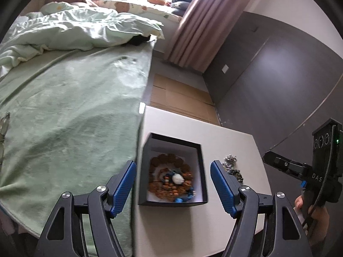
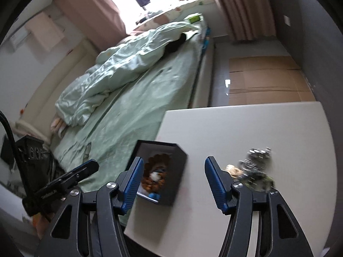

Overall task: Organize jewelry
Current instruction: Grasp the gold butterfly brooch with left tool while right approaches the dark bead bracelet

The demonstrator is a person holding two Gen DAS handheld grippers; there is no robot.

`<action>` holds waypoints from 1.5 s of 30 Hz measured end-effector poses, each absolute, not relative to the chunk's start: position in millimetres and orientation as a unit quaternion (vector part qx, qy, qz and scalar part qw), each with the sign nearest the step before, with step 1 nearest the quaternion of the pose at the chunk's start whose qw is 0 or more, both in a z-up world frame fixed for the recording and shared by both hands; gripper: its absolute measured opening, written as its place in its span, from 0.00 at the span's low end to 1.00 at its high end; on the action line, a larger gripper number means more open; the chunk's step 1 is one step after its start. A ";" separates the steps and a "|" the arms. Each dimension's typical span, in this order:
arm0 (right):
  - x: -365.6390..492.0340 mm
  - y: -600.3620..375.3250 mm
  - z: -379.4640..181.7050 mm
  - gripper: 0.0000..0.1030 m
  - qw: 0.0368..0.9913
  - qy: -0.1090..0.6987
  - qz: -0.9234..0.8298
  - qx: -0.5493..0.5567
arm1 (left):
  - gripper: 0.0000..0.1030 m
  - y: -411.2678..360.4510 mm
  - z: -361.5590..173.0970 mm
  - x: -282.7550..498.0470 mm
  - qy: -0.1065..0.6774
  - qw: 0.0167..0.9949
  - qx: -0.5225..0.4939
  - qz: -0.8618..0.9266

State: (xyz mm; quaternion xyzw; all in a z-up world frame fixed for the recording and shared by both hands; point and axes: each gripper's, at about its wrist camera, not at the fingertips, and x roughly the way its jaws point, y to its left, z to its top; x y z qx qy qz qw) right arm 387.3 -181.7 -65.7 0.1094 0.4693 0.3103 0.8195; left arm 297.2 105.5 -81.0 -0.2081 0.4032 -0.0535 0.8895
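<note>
Meanwhile both grippers, left gripper (image 1: 173,184) and right gripper (image 2: 172,182), hover fingers apart and empty above the black box (image 1: 202,171) at lower centre, likely lining up on the silver jewelry pile (image 2: 256,167) lower right.

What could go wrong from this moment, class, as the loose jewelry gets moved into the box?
1. The black box sits near the table edge beside the bed; a nudge could tip it off.
2. The loose jewelry pile looks tangled, so the open right gripper might lift a clump and drop pieces.
3. The box already holds bead bracelets, so additions may tangle.
</note>
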 end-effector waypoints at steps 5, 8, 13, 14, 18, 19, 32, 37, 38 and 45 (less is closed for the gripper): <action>383.7 -217.1 -72.5 0.58 0.825 0.469 0.288 0.129 | 0.70 81.8 -81.9 304.0 0.408 0.888 -0.200 -0.072; 382.7 -231.6 -79.1 0.58 0.826 0.473 0.276 0.136 | 0.70 63.8 -82.0 310.1 0.413 0.888 -0.186 -0.086; 381.1 -255.7 -90.9 0.58 0.827 0.478 0.256 0.147 | 0.70 36.0 -83.5 319.7 0.421 0.885 -0.164 -0.110; 379.9 -260.2 -93.8 0.58 0.828 0.478 0.254 0.148 | 0.70 31.1 -84.0 321.7 0.422 0.885 -0.159 -0.113; 379.9 -272.6 -103.2 0.58 0.827 0.482 0.246 0.151 | 0.70 9.9 -87.7 331.5 0.432 0.882 -0.137 -0.131; 380.8 -276.0 -106.5 0.58 0.827 0.484 0.243 0.153 | 0.70 6.0 -89.1 334.0 0.436 0.880 -0.132 -0.137; 389.6 -307.8 -139.4 0.58 0.819 0.501 0.214 0.179 | 0.55 -47.1 -117.5 380.7 0.495 0.849 -0.070 -0.173; 392.8 -318.3 -145.6 0.58 0.817 0.502 0.208 0.192 | 0.42 -58.9 -136.1 398.4 0.522 0.834 -0.056 -0.167; 393.1 -319.7 -146.9 0.58 0.817 0.502 0.207 0.194 | 0.41 -60.5 -139.3 401.3 0.527 0.831 -0.055 -0.168; 395.4 -327.9 -151.9 0.58 0.814 0.504 0.205 0.203 | 0.41 -71.3 -157.1 420.7 0.549 0.821 -0.037 -0.154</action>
